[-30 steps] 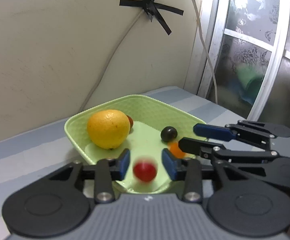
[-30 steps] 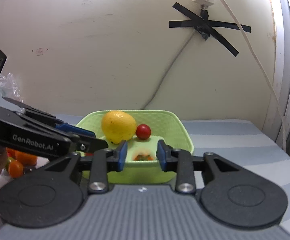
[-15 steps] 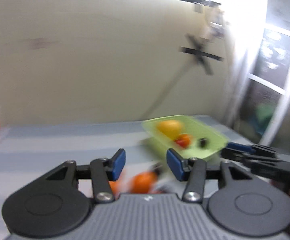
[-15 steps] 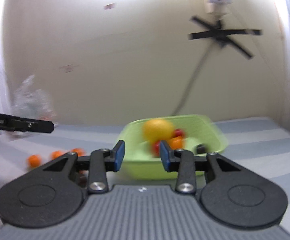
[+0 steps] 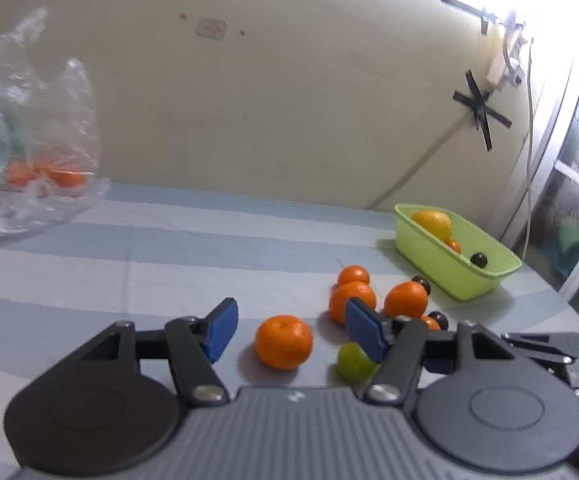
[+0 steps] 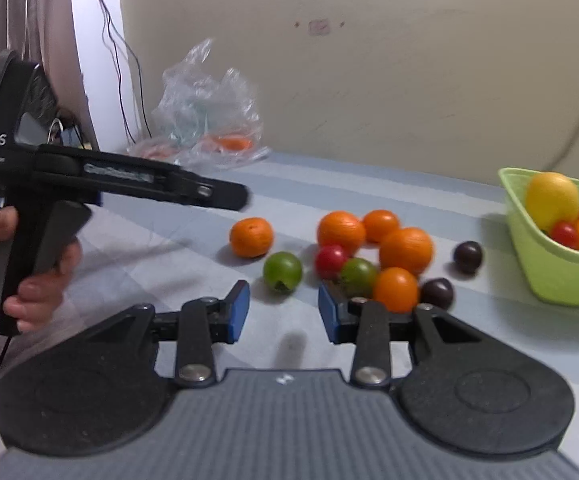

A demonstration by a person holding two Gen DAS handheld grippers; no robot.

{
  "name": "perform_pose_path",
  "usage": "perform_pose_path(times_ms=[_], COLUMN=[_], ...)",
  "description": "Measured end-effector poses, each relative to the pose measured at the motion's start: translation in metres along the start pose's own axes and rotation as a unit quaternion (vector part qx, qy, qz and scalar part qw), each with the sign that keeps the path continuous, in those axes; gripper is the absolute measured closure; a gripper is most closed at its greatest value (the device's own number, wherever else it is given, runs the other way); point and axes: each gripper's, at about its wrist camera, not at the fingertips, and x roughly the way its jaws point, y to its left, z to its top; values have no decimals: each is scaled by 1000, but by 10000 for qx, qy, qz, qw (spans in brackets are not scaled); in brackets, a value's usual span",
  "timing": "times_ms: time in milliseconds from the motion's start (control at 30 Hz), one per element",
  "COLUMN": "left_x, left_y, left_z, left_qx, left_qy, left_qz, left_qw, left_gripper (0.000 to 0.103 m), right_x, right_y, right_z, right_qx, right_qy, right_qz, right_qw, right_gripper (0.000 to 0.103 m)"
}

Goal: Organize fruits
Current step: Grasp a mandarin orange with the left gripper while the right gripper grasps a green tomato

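Left wrist view: the left tool [image 5: 287,326] is released, its blue pads wide apart and empty, low over the striped surface [image 5: 169,248]. A tangerine [image 5: 283,342] sits on the surface in the gap ahead of the pads, apart from both. A green fruit [image 5: 352,361] lies just beside the right pad, partly hidden by it. Further on, three more tangerines [image 5: 352,298] cluster with small dark fruits [image 5: 421,282]. The green basket [image 5: 455,276] stands well beyond them to the right, holding a lemon [image 5: 432,222], a small red-orange fruit and a dark one. A clear plastic bag [image 5: 37,136] with orange fruit inside lies at the far left by the wall. Part of the right tool [image 5: 551,344] shows at the right edge.

Right wrist view: the right tool [image 6: 283,312] is likewise released and empty, pads spread above the surface [image 6: 429,184]. A green fruit [image 6: 282,272] lies just ahead of the gap. To its right lie a red tomato [image 6: 330,261], another green fruit [image 6: 356,277] and tangerines [image 6: 405,250], touching in a heap; a lone tangerine [image 6: 251,237] sits apart to the left. Two dark fruits [image 6: 467,257] lie between the heap and the basket [image 6: 549,272], which holds the lemon [image 6: 552,199] and small red and orange fruits. A hand [image 6: 29,264] holds the left tool [image 6: 225,196] at the left, seen side-on. The bag [image 6: 205,116] lies behind.
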Motion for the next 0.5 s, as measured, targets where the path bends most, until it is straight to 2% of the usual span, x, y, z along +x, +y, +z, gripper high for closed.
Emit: perform_pose_path(times_ms=[167, 400, 433, 500], left_x=[15, 24, 25, 27], left_y=[-9, 1, 1, 0], left_z=[-6, -10, -11, -11], left_qx=[247, 107, 104, 106], left_qy=[90, 226, 246, 293], left_qz=[38, 197, 205, 138], left_qw=[9996, 9995, 9994, 9994], left_gripper=[42, 44, 47, 61], right_x=[25, 33, 34, 35], right_y=[5, 6, 6, 6], right_z=[8, 3, 3, 3], right_qx=[-129, -189, -188, -190], right_qy=[162, 340, 335, 336], right_qz=[-25, -4, 2, -11], right_qw=[9998, 9992, 9993, 9993], right_gripper=[62, 62, 62, 67])
